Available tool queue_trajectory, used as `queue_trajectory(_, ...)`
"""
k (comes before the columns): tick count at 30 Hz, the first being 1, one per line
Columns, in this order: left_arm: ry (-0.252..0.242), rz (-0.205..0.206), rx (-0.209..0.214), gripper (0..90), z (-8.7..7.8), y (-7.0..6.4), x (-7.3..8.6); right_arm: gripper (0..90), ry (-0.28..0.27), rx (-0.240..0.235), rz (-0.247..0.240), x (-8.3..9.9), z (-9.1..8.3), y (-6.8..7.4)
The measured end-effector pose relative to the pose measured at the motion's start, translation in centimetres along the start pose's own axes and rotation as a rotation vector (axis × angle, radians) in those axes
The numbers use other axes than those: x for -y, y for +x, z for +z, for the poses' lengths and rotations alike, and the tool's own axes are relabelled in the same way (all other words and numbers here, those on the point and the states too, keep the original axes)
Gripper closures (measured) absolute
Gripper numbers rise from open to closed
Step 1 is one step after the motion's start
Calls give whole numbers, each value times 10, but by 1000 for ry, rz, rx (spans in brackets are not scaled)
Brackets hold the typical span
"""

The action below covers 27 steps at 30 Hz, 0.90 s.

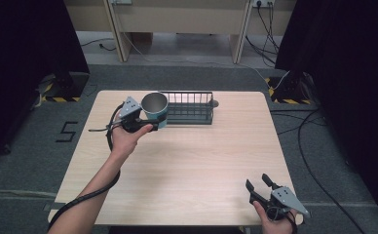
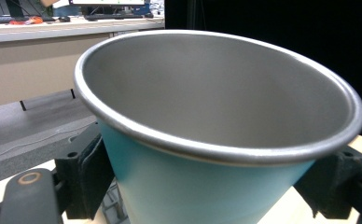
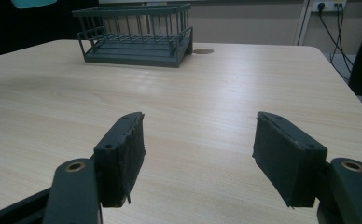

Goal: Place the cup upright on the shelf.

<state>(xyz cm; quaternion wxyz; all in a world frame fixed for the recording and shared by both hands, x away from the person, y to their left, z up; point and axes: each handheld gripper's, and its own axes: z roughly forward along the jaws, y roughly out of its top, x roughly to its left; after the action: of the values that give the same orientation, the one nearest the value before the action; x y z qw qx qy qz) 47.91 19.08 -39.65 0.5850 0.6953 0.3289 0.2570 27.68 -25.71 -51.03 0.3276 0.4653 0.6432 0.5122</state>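
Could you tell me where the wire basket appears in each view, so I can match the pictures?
High view: the wire basket sits at the table's far edge, centre, just right of the teal cup held by the left gripper.
Left gripper view: a bit of dark wire below the cup, probably the basket.
Right gripper view: upper left, on the table.
Shared landmark: the teal cup.

cup (image 2: 207, 140) base beyond bottom edge

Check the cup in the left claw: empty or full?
Empty. The left gripper view looks into the cup: bare steel walls, nothing inside, as far down as shows.
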Motion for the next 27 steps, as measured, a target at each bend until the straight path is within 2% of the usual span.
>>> queue_trajectory(27,28,3,6,156,43,-1,-13,342,-4,-3,9,0,0,-1)
